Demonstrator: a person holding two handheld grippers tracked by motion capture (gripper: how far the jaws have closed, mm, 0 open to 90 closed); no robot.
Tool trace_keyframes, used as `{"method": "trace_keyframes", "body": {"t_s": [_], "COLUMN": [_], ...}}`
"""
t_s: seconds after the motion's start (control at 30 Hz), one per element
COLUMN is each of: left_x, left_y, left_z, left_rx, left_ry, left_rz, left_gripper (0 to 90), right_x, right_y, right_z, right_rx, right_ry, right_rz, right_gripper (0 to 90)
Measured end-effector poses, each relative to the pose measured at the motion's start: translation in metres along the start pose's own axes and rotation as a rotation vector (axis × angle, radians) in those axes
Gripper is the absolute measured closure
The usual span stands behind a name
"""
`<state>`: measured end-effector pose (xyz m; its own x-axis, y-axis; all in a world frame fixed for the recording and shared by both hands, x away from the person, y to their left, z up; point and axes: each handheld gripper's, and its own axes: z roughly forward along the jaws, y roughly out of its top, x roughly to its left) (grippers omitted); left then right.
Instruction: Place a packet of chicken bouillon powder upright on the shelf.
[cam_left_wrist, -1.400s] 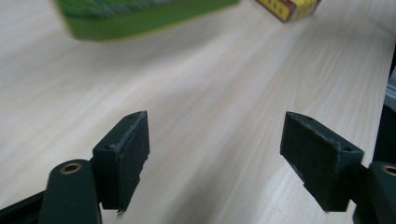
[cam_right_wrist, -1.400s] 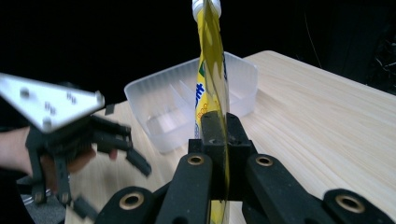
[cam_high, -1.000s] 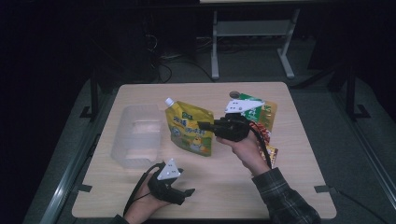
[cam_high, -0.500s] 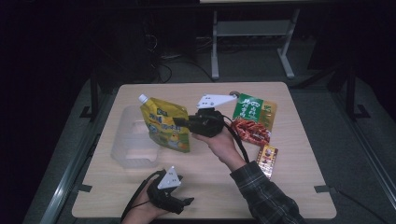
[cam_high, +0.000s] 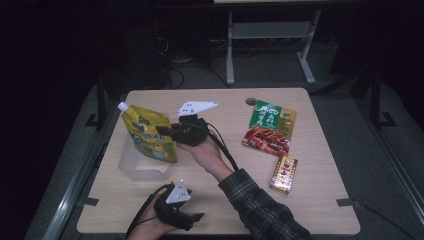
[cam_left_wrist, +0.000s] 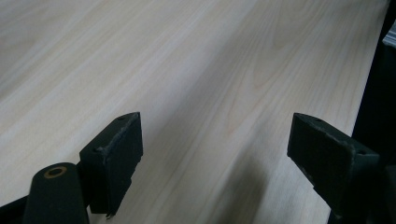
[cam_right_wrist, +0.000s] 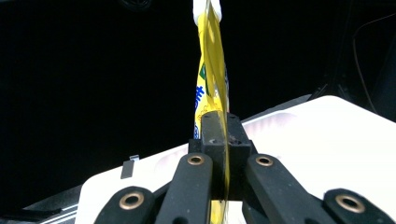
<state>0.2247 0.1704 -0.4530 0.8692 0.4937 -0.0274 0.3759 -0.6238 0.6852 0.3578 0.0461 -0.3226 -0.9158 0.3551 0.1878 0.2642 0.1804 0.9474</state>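
Note:
My right gripper (cam_high: 162, 131) is shut on the edge of a yellow spouted pouch (cam_high: 146, 133) and holds it upright in the air over a clear plastic bin (cam_high: 131, 166) at the table's left. In the right gripper view the pouch (cam_right_wrist: 210, 79) stands edge-on, pinched between the closed jaws, its white cap at the top. My left gripper (cam_high: 196, 218) rests at the table's near edge, jaws wide apart over bare wood, as the left gripper view shows (cam_left_wrist: 215, 154); nothing lies between them.
A green and red snack packet (cam_high: 269, 127) lies at the back right of the wooden table (cam_high: 320, 165). A small yellow and red box (cam_high: 284, 173) lies nearer, to the right. A metal stand (cam_high: 270, 35) is on the floor beyond the table.
My right gripper has carried the yellow pouch leftward from the table's middle to above the clear bin. The left gripper has stayed near the front edge.

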Motion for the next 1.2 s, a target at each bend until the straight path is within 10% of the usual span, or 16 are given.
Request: {"method": "trace_keyframes", "body": {"t_s": [0.57, 1.2], "left_x": [0.005, 0.005], "left_y": [-0.005, -0.005], "left_z": [-0.004, -0.001], "left_rx": [0.013, 0.024], "left_ry": [0.025, 0.021], "left_rz": [-0.019, -0.021], "left_gripper": [17.7, 17.7], "right_x": [0.004, 0.008], "right_y": [-0.018, -0.028], "right_z": [0.042, 0.051], "right_rx": [0.003, 0.011], "right_ry": [0.034, 0.073], "right_rz": [0.013, 0.012], "right_gripper": [90.0, 89.9]}}
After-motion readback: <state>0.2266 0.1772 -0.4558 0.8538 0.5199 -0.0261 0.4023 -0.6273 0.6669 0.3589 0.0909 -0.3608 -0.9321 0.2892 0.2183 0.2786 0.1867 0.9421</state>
